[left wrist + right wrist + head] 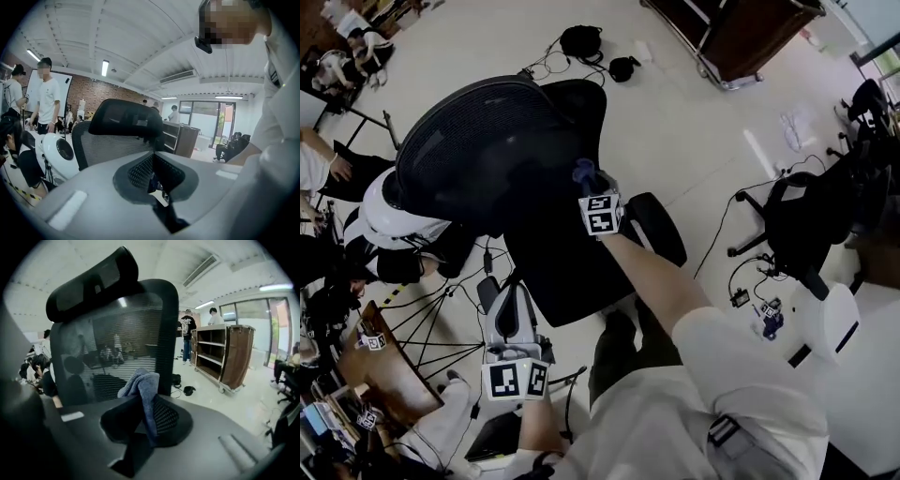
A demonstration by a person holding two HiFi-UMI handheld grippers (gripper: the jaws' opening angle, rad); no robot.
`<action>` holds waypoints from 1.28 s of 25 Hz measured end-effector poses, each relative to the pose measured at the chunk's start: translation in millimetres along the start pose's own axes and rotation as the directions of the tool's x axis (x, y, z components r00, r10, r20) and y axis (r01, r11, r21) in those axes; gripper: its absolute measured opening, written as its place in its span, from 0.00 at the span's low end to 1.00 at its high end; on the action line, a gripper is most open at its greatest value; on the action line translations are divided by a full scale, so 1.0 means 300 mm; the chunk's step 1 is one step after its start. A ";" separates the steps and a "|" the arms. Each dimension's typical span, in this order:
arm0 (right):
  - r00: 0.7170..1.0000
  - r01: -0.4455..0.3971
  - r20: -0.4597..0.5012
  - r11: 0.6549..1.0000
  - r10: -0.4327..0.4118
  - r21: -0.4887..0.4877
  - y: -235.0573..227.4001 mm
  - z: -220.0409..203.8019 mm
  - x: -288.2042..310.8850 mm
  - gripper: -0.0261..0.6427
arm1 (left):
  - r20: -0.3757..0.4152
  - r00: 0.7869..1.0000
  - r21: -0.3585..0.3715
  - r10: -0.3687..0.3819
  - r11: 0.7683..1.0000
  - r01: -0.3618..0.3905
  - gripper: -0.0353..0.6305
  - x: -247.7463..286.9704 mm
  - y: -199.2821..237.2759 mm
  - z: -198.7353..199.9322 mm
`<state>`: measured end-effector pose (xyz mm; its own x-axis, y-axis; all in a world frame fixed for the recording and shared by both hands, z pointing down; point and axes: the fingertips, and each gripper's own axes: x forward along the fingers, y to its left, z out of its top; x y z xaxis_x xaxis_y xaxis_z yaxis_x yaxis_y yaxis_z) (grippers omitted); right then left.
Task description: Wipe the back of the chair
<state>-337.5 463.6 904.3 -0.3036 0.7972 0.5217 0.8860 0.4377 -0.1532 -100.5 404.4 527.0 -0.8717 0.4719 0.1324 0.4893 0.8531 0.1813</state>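
Jaws of the left gripper (152,172) are pressed together on nothing, held low near the chair's seat (567,267). The mesh chair back (478,150) stands close before the right gripper (146,411), which is clenched on a blue cloth (140,383).

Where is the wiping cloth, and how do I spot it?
Find the big black chair with the mesh back. Close to that back, the right gripper pinches a blue cloth. It is the only soft blue thing among all that black.
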 end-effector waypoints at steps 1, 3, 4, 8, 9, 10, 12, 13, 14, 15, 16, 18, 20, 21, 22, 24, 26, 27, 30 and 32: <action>0.999 -0.049 0.011 0.999 0.049 -0.006 0.088 -0.021 -0.008 0.11 | -0.006 1.000 0.000 0.001 1.000 -0.001 0.09 0.011 -0.006 -0.012; 0.985 -0.171 0.000 0.983 0.171 -0.067 0.326 -0.096 -0.021 0.11 | -0.013 1.000 -0.003 0.019 1.000 -0.019 0.09 0.012 0.006 -0.045; 0.974 -0.227 -0.022 0.969 0.226 -0.096 0.452 -0.143 -0.021 0.11 | -0.013 0.999 -0.005 0.030 1.000 -0.030 0.09 0.005 0.020 -0.061; 0.929 -0.363 -0.127 0.921 0.346 -0.142 0.835 -0.323 0.064 0.11 | 0.019 0.996 0.001 0.087 0.996 -0.087 0.09 -0.034 0.111 -0.087; 0.918 -0.390 -0.145 0.907 0.369 -0.159 0.899 -0.354 0.098 0.11 | 0.029 0.994 0.000 0.107 0.994 -0.107 0.09 -0.044 0.134 -0.092; 0.907 -0.415 -0.161 0.893 0.390 -0.175 0.949 -0.380 0.134 0.11 | 0.036 0.992 -0.002 0.122 0.992 -0.122 0.09 -0.053 0.155 -0.101; 0.891 -0.447 -0.190 0.873 0.414 -0.194 0.997 -0.429 0.219 0.11 | 0.038 0.989 -0.011 0.142 0.990 -0.141 0.09 -0.056 0.195 -0.134; 0.887 -0.453 -0.197 0.869 0.417 -0.199 0.998 -0.441 0.270 0.11 | 0.035 0.988 -0.017 0.150 0.989 -0.149 0.09 -0.043 0.221 -0.154; 0.885 -0.459 -0.198 0.864 0.422 -0.209 0.991 -0.438 0.319 0.11 | 0.030 0.987 -0.022 0.157 0.987 -0.157 0.09 -0.023 0.252 -0.172; 0.882 -0.466 -0.194 0.854 0.429 -0.229 0.980 -0.425 0.360 0.11 | 0.023 0.986 -0.026 0.165 0.986 -0.164 0.09 -0.001 0.285 -0.188; 0.880 -0.473 -0.191 0.843 0.435 -0.257 0.958 -0.413 0.387 0.11 | 0.015 0.985 -0.028 0.170 0.985 -0.170 0.09 0.016 0.312 -0.201; 0.896 -0.442 -0.186 0.850 0.403 -0.286 0.840 -0.425 0.402 0.11 | -0.002 0.986 -0.031 0.166 0.986 -0.166 0.09 0.035 0.329 -0.223; 0.940 -0.329 -0.179 0.916 0.292 -0.231 0.597 -0.478 0.379 0.11 | -0.006 0.990 -0.030 0.143 0.989 -0.143 0.09 0.034 0.299 -0.229; 0.960 -0.248 -0.176 0.950 0.216 -0.188 0.453 -0.503 0.348 0.11 | -0.002 0.992 -0.027 0.127 0.992 -0.127 0.09 0.023 0.277 -0.222; 0.975 -0.159 -0.181 0.976 0.132 -0.146 0.308 -0.521 0.306 0.11 | 0.004 0.994 -0.022 0.111 0.994 -0.111 0.09 0.008 0.258 -0.210; 0.978 0.006 -0.207 0.997 -0.023 -0.082 0.058 -0.529 0.223 0.11 | 0.014 0.996 -0.017 0.084 0.996 -0.083 0.09 -0.001 0.237 -0.185; 0.969 0.101 -0.221 0.994 -0.108 -0.045 -0.093 -0.524 0.172 0.11 | 0.012 0.998 -0.021 0.064 0.998 -0.063 0.09 0.015 0.222 -0.188; 0.968 0.122 -0.218 0.992 -0.125 -0.030 -0.133 -0.524 0.157 0.11 | 0.008 0.998 -0.023 0.057 0.998 -0.057 0.09 0.021 0.209 -0.204; 0.980 0.091 -0.176 0.996 -0.091 -0.009 -0.125 -0.489 0.136 0.11 | 0.001 0.999 -0.027 0.051 0.998 -0.051 0.09 0.027 0.166 -0.251; 0.993 0.024 -0.113 1.000 -0.024 0.000 -0.040 -0.388 0.106 0.11 | 0.001 0.998 -0.019 0.064 0.998 -0.064 0.09 0.028 0.153 -0.235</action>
<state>-316.9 435.4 1020.6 -0.2828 0.7344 0.6170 0.8784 0.4566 -0.1409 -83.5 431.8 605.1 -0.8388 0.5253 0.1428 0.5441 0.8170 0.1908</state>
